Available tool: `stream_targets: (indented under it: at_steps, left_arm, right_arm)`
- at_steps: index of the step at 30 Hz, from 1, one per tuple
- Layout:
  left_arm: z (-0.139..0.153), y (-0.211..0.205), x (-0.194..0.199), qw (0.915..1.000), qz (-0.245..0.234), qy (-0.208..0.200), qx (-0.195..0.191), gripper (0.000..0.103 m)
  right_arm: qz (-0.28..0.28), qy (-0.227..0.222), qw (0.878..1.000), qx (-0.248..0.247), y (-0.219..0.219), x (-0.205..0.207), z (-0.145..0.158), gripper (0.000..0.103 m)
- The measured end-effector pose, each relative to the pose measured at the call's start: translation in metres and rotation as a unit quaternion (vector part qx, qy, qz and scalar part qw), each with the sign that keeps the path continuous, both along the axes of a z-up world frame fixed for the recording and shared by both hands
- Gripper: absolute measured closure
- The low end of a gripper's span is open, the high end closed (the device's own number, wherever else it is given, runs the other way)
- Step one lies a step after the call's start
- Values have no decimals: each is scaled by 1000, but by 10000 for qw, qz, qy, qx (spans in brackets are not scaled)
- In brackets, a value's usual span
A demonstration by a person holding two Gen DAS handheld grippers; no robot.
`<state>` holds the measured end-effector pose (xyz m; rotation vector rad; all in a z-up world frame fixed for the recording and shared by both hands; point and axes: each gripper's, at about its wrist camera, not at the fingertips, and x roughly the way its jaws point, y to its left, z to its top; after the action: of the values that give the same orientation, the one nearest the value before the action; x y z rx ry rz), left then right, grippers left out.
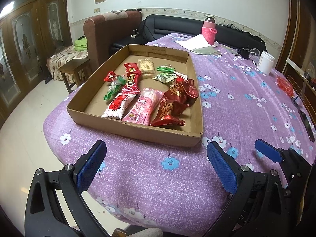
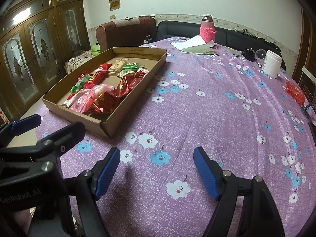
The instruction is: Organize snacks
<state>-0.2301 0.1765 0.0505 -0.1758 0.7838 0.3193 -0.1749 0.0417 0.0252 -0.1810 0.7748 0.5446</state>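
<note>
A shallow cardboard tray (image 1: 138, 133) sits on the purple flowered tablecloth (image 1: 237, 102). It holds several wrapped snacks: red foil packs (image 1: 173, 106), pink packs (image 1: 144, 106), green candies (image 1: 115, 86) and a beige biscuit pack (image 1: 146, 67). The tray also shows in the right wrist view (image 2: 110, 128). My left gripper (image 1: 156, 154) is open and empty just in front of the tray. My right gripper (image 2: 157, 158) is open and empty over the cloth, right of the tray. A red snack bag (image 2: 295, 90) lies at the table's far right.
A pink-sleeved flask (image 2: 207, 29) and papers (image 2: 195, 45) stand at the back. A white jar (image 2: 273, 63) and a black object (image 2: 249, 54) are at the back right. A phone (image 1: 307, 124) lies at the right edge. Sofas are behind the table.
</note>
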Motion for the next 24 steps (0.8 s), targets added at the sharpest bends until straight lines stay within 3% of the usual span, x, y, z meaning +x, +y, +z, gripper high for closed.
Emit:
stream_targets:
  at_steps: [24]
  left_arm:
    - [-2,-1,-2,10000,4,30,-80,1]
  right_arm:
    - [87,-25,10000,-39,3,-5,-1,24]
